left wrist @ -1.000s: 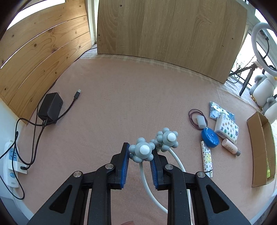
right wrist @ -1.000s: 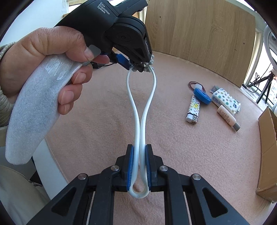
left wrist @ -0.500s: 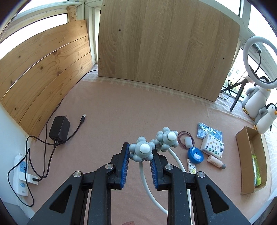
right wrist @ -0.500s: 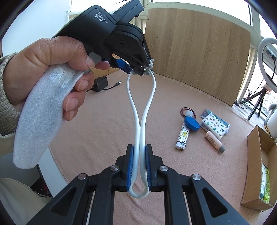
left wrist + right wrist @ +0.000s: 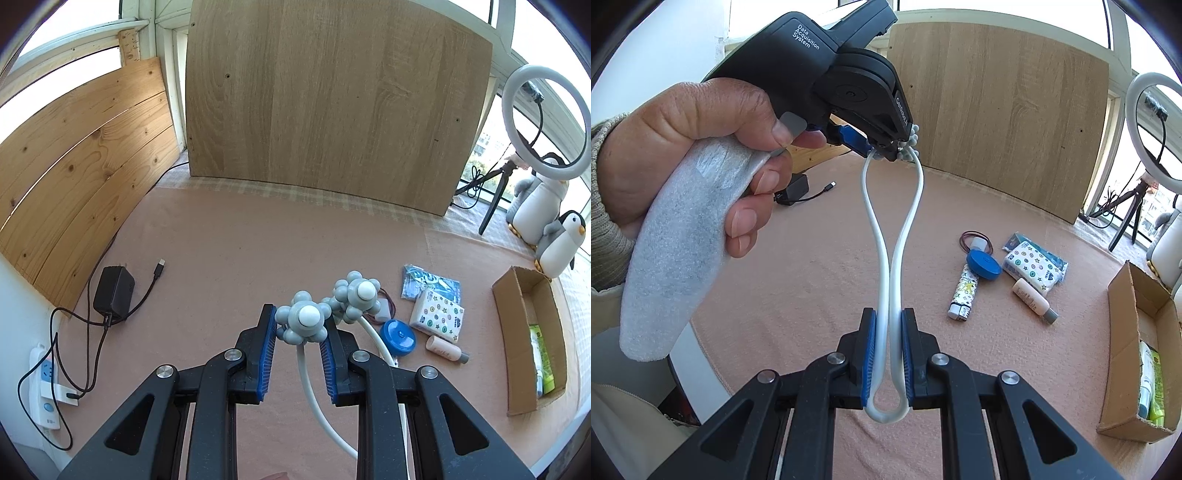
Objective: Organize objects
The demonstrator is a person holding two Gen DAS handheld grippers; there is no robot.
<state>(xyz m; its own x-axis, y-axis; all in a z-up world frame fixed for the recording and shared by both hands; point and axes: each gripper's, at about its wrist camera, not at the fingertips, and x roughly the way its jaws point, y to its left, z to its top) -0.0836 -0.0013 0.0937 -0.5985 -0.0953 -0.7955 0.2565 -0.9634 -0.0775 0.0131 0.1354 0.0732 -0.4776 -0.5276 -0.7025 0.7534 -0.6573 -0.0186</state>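
Observation:
A white U-shaped neck massager with two grey knobbed ball heads hangs in the air between both grippers. My left gripper is shut on one ball head; the other head sits just right of its jaws. My right gripper is shut on the massager's two white arms near the bend. In the right wrist view the left gripper is ahead and above, held by a hand. A cardboard box stands on the pink table at right.
On the table lie a blue round case, a patterned lighter, a star-print tissue pack, a small bottle and a hair tie. A black charger, a power strip, wooden boards, a ring light and a penguin toy surround it.
Both grippers have risen with the massager held between them; the table and its objects look farther below. The grips have not changed.

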